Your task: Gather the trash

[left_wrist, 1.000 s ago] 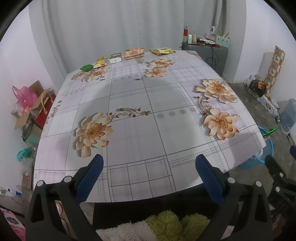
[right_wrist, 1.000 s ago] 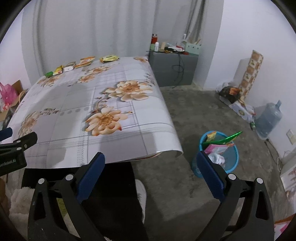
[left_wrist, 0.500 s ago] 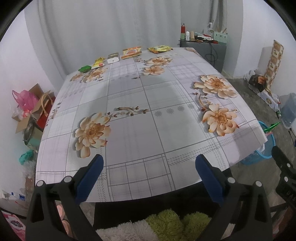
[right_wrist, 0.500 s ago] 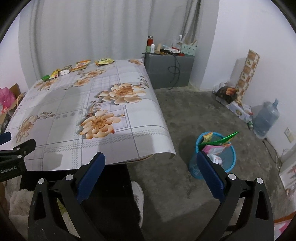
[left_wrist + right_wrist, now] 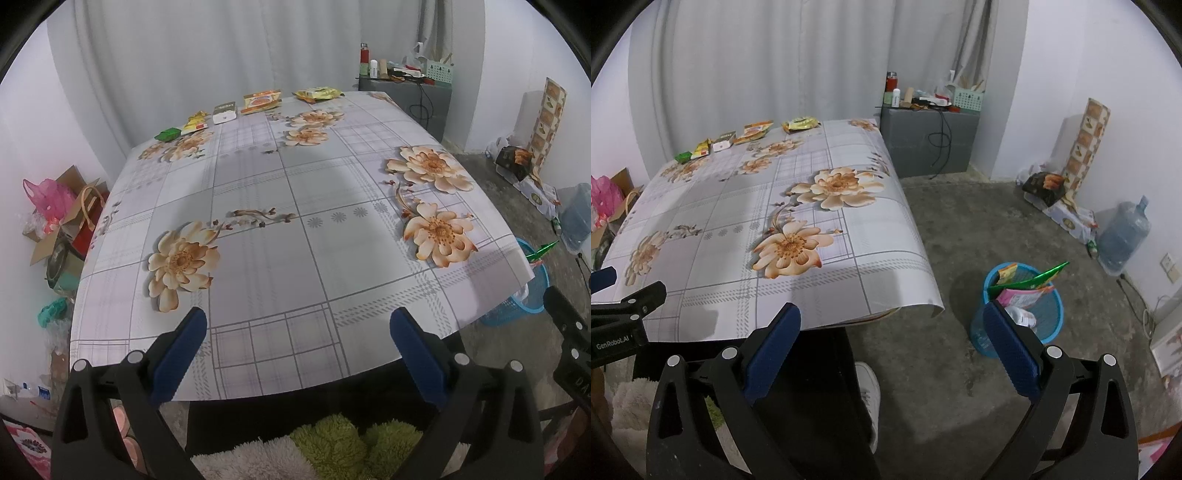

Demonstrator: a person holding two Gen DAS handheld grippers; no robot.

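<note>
Several pieces of trash lie in a row along the far edge of the flowered table (image 5: 295, 258): a green packet (image 5: 168, 134), a yellow wrapper (image 5: 195, 122), a white box (image 5: 224, 112), an orange packet (image 5: 261, 100) and a yellow-green packet (image 5: 317, 93). They also show in the right wrist view, with the white box (image 5: 723, 142) among them. A blue trash basket (image 5: 1019, 314) with wrappers in it stands on the floor right of the table. My left gripper (image 5: 295, 325) is open and empty over the near table edge. My right gripper (image 5: 892, 321) is open and empty, off the table's near right corner.
A grey cabinet (image 5: 929, 138) with bottles and clutter stands behind the table's far right corner. Bags and boxes (image 5: 62, 221) lie on the floor to the left. A water jug (image 5: 1124, 236) and boxes line the right wall. The person's legs and white shoe (image 5: 868, 384) are below.
Both grippers have risen and tipped a little, so the table and basket sit lower in view. Both stay open and empty. The trash has not moved.
</note>
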